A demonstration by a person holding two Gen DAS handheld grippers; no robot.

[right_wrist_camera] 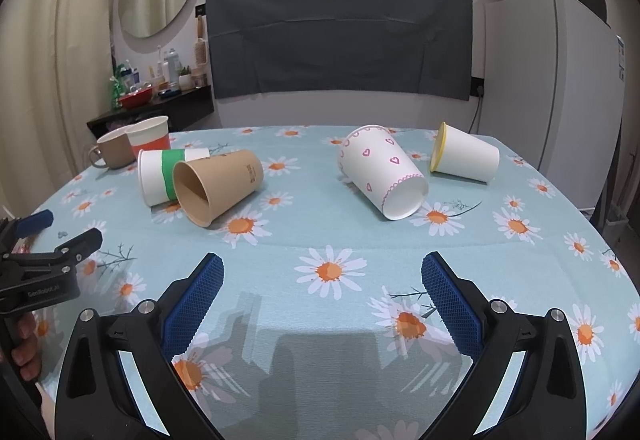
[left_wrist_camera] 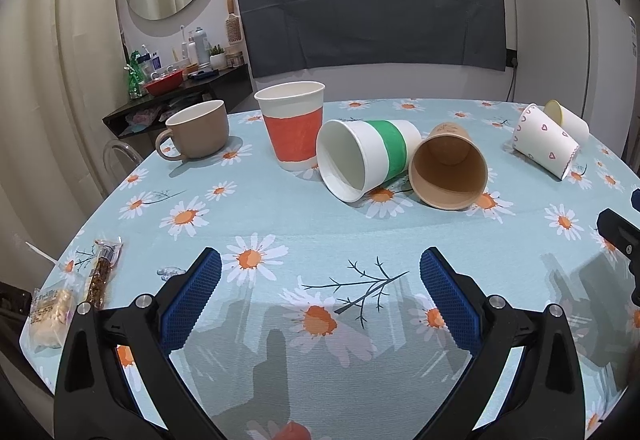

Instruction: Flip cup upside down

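Beyond the left claw (left_wrist_camera: 320,264) (spread wide) stands the red-banded cup (left_wrist_camera: 294,126).

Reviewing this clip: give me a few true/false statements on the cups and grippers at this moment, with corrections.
1. The red-banded cup stands upright. True.
2. The brown paper cup stands upright. False: it lies on its side beside the green-banded cup.
3. The left gripper holds a cup. False: it is open and empty.
4. The heart-print cup lies on its side. True.
5. The right gripper is open above the tablecloth. True.
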